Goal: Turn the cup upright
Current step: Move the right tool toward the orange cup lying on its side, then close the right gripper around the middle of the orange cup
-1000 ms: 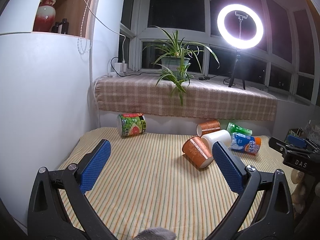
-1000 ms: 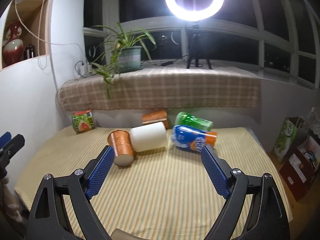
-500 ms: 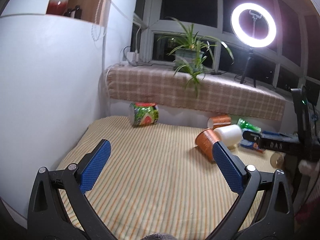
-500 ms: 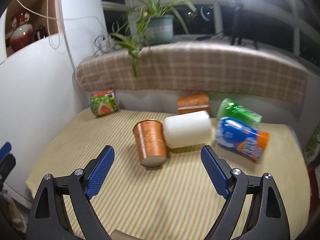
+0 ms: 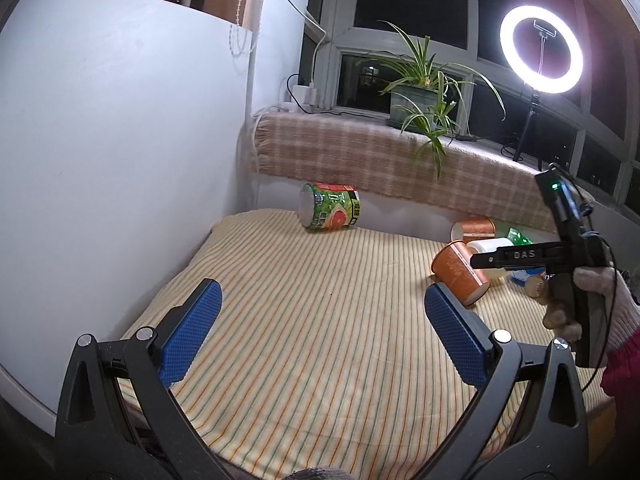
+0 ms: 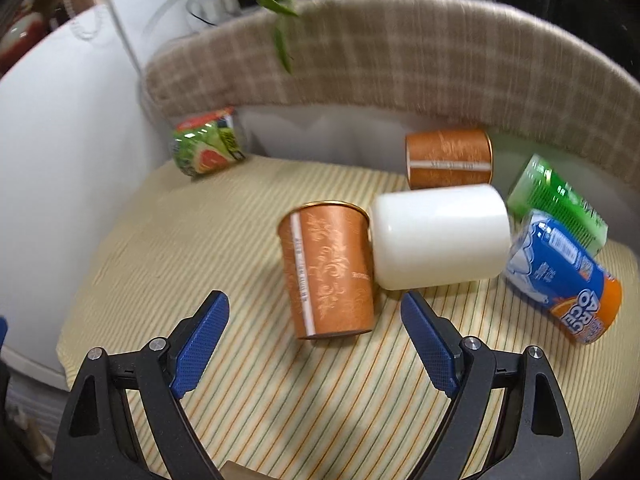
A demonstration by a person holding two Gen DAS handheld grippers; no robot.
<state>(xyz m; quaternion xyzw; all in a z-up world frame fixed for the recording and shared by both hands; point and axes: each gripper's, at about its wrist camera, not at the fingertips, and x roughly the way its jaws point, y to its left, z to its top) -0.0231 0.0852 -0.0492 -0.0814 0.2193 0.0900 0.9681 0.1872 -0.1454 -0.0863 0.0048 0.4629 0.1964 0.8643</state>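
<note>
Orange cup [image 6: 328, 272] on its side, base toward spread, empty right gripper [image 6: 316, 336], left gripper [image 5: 320, 332] spread, empty

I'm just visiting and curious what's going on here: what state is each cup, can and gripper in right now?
Near orange cup: on its side.
White cup: on its side, touching it.
Far orange cup: on its side.
Grapefruit cup: on its side.
Blue can: lying down.
Green can: lying down.
Left gripper: open, empty.
Right gripper: open, empty.
</note>
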